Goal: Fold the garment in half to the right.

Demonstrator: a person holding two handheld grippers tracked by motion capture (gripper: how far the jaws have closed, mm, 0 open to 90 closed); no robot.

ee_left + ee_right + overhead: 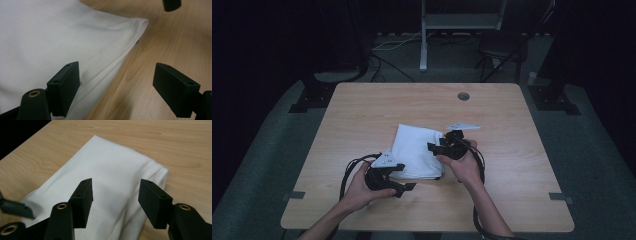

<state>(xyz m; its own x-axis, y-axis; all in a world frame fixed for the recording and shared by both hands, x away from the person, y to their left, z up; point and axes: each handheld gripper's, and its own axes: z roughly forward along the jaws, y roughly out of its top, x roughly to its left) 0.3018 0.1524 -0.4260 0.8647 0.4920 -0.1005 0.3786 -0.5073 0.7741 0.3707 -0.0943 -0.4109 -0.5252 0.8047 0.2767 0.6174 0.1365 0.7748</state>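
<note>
Light wood tabletop (377,105), rounded corners, round cable hole (463,96) near far edge, well beyond the jaws. Grey tape tabs (561,197) at both side edges. Floor (597,165) grey-green carpet. Behind: metal stand w/ white post (424,45), dark chair (502,47), cables (387,65) on floor, black bases (314,95) at far corners. Bkgd dark, light dim, falling mostly on the tabletop.

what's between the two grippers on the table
The folded white cloth lies between the left gripper and the right gripper in the high view, and each gripper view shows it just beyond open jaws.
</note>
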